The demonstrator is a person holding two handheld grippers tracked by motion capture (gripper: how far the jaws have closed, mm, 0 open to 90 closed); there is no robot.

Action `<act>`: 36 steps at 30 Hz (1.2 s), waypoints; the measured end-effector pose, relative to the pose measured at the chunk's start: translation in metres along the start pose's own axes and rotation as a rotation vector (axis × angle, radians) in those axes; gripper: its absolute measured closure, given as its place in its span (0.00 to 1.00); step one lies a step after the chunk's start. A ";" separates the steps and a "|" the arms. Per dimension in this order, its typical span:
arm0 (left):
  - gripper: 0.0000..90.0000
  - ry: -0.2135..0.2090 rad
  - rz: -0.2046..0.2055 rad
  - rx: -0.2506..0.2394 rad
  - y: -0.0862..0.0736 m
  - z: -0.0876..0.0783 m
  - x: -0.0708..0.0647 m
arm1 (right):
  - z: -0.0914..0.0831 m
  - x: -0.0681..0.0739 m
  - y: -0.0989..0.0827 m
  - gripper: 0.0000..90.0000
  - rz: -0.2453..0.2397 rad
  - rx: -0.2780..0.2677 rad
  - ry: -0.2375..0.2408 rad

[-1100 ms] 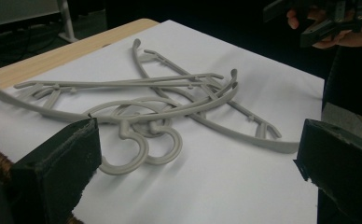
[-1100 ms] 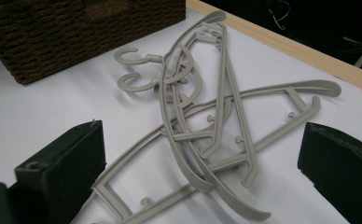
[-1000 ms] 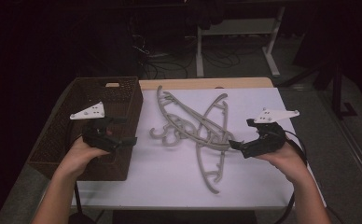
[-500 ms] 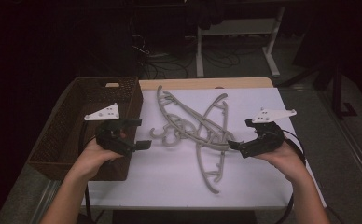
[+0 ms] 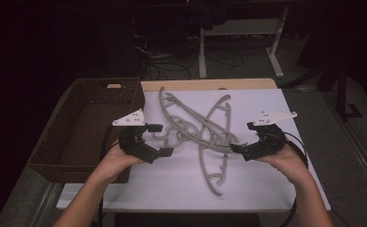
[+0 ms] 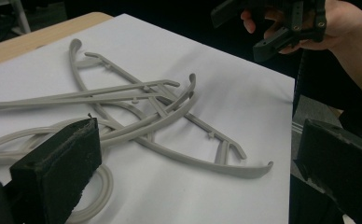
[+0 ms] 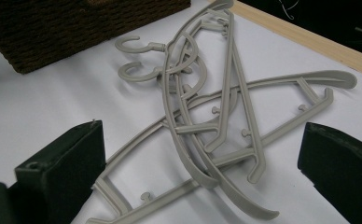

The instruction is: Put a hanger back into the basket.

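A tangled pile of grey plastic hangers (image 5: 198, 130) lies on the white table top (image 5: 172, 184). Their hooks point toward the basket. My left gripper (image 5: 161, 139) is open at the left of the pile, close to the hooks, with nothing between its jaws. In the left gripper view the hangers (image 6: 146, 109) lie just beyond my open left gripper (image 6: 193, 177). My right gripper (image 5: 243, 137) is open at the pile's right side and holds nothing. The right gripper view looks over the hangers (image 7: 207, 112) through my open right gripper (image 7: 202, 179).
A dark brown wicker basket (image 5: 84, 101) stands at the table's left edge; its corner (image 7: 53, 28) is in the right gripper view. A wooden strip (image 5: 210, 84) runs along the table's back. Desk legs and cables (image 5: 238, 42) stand on the dark floor beyond.
My left gripper has moved right, from over the basket's edge to the hooks of the hangers. The right gripper has hardly moved. The hangers lie as before.
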State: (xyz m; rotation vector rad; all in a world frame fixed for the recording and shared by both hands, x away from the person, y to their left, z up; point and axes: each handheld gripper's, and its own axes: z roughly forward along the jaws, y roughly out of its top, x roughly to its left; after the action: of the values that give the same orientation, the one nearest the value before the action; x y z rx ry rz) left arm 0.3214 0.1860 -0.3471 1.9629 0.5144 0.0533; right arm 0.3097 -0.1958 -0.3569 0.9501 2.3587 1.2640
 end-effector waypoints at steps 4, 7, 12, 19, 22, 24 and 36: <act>0.00 0.004 0.001 0.002 -0.008 0.012 -0.001 | 0.004 0.000 0.000 0.04 -0.003 0.003 0.005; 0.00 0.001 -0.004 0.006 -0.016 0.019 -0.001 | 0.011 0.001 0.002 0.06 -0.008 0.023 0.014; 0.00 0.000 0.003 0.008 -0.025 0.026 -0.003 | 0.027 0.001 0.006 0.15 -0.012 0.044 0.040; 0.00 -0.008 0.001 0.019 -0.039 0.029 -0.007 | 0.058 0.004 0.018 0.25 -0.015 0.064 0.109; 0.00 -0.015 -0.010 0.034 -0.047 0.031 -0.007 | 0.069 0.006 0.022 0.30 -0.027 0.077 0.121; 0.00 -0.016 -0.013 0.036 -0.049 0.031 -0.007 | 0.072 0.006 0.023 0.32 -0.029 0.079 0.124; 0.00 -0.015 -0.030 0.044 -0.054 0.035 -0.003 | 0.131 0.013 0.030 0.65 -0.049 0.162 0.170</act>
State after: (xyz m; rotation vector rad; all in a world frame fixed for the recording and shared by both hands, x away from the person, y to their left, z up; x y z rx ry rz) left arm 0.3104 0.1741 -0.4098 1.9969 0.5396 0.0087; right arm 0.3832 -0.0939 -0.4056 0.8558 2.6325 1.1927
